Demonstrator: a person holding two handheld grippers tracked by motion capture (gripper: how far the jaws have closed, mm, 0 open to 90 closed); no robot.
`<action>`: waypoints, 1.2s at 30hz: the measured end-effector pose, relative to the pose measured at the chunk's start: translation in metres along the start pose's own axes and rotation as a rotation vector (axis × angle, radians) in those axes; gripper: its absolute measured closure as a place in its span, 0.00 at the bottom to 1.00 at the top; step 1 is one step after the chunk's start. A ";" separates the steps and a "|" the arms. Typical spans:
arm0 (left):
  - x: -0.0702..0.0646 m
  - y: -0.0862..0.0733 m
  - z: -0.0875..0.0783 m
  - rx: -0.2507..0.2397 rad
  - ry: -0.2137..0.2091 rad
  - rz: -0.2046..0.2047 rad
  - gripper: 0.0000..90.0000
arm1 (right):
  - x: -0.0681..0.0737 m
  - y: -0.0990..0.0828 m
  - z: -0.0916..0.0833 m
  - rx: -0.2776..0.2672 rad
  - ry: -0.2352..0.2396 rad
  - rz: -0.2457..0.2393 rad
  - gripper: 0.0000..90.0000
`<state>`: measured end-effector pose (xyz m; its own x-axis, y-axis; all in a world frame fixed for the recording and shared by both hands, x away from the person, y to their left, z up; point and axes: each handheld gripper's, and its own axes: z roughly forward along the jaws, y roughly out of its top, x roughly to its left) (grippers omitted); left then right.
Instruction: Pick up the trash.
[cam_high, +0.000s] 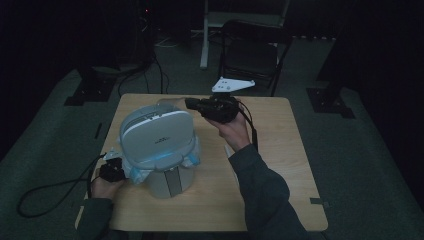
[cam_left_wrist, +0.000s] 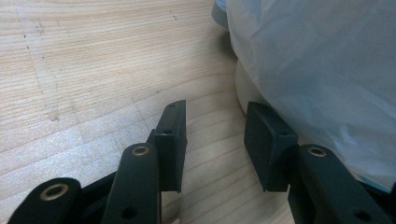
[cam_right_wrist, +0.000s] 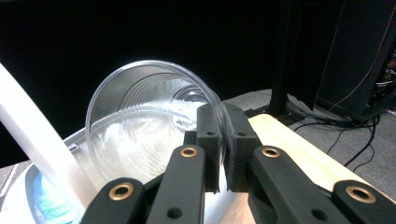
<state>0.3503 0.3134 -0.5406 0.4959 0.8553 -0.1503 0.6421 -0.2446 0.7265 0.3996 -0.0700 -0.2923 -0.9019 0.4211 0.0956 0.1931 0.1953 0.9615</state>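
Left gripper (cam_left_wrist: 215, 140) low over wooden table (cam_left_wrist: 84, 70), jaws apart, nothing between pads. White plastic bag (cam_left_wrist: 322, 70) at two o'clock, just beside right jaw.

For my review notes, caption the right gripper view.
Right gripper pinches the clear plastic cup by its rim beside the white bin.

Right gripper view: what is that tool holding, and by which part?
The right tool is shut on the clear plastic cup, pinching its rim wall between the jaws. The cup lies tipped sideways.
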 end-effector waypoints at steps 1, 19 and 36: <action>0.000 0.000 0.000 0.000 -0.002 -0.003 0.67 | 0.000 0.000 0.001 0.002 0.002 -0.001 0.96; 0.000 0.000 0.000 -0.001 -0.004 -0.005 0.67 | 0.009 0.006 0.012 -0.003 0.064 -0.005 0.96; 0.000 0.000 0.000 -0.001 -0.006 -0.004 0.67 | 0.010 0.007 0.015 -0.009 0.116 0.001 0.95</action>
<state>0.3504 0.3137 -0.5407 0.4965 0.8537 -0.1572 0.6436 -0.2405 0.7266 0.3980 -0.0510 -0.2885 -0.9405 0.3159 0.1251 0.1909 0.1867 0.9637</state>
